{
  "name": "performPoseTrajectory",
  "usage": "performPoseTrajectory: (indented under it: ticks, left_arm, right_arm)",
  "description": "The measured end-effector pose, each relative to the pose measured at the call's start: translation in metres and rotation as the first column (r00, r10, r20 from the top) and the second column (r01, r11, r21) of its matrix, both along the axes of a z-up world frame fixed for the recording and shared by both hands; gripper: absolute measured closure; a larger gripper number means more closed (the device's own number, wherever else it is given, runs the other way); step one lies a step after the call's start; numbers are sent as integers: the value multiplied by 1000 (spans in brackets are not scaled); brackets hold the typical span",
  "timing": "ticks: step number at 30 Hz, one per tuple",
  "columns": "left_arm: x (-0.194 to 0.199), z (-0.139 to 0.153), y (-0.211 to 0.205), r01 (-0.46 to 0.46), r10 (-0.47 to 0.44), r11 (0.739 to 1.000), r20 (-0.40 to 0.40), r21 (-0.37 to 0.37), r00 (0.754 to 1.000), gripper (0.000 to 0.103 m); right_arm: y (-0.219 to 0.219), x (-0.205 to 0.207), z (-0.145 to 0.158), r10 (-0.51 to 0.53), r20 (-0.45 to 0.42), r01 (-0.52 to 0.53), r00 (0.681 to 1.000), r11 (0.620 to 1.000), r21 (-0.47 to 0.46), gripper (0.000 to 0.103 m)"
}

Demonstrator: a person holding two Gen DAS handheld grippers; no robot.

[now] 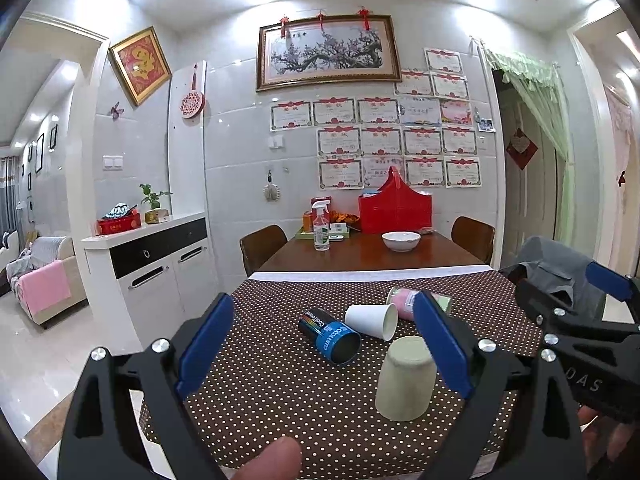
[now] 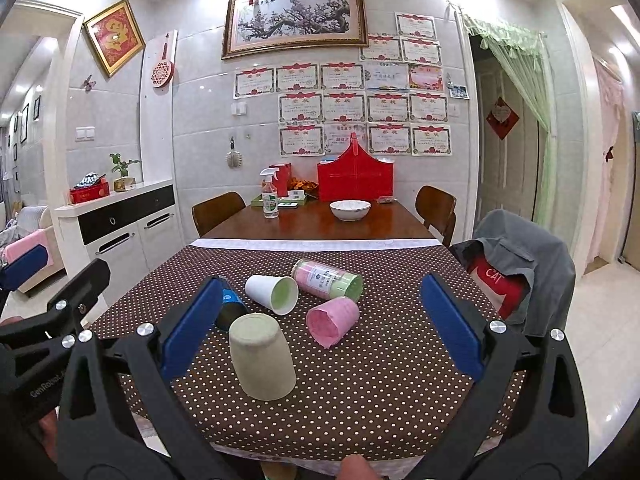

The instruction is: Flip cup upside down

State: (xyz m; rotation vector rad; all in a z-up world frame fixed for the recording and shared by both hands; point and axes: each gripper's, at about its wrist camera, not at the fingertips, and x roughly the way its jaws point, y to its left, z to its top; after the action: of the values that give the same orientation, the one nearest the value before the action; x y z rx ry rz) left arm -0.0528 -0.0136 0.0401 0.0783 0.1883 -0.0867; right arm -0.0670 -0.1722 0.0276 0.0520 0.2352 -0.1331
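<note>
A pale green cup (image 1: 405,380) (image 2: 262,362) stands upside down on the dotted tablecloth, near the front. Behind it lie on their sides a white cup (image 1: 372,321) (image 2: 272,293), a blue and black cup (image 1: 330,336) (image 2: 231,307), a pink cup (image 2: 332,326) and a clear tube of stacked cups (image 2: 328,281) (image 1: 404,300). My left gripper (image 1: 324,344) is open and empty, above the table's front edge. My right gripper (image 2: 320,324) is open and empty, held back from the cups. Neither touches a cup.
The brown dotted tablecloth (image 2: 380,380) covers the near table. Beyond it a wooden table (image 2: 320,226) carries a white bowl (image 2: 350,210), a spray bottle (image 2: 270,196) and a red basket (image 2: 355,180). A chair draped with grey clothing (image 2: 520,264) stands at the right. A white cabinet (image 2: 120,228) stands left.
</note>
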Motion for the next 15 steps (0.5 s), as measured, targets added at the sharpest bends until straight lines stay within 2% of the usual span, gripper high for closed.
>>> performPoseTrajectory:
  ticks: [15]
  left_arm:
    - [1, 1, 1, 6, -7, 1000, -10, -7, 1000, 13]
  right_arm:
    - [0, -1, 1, -15, 2, 15, 1000, 1000, 3, 6]
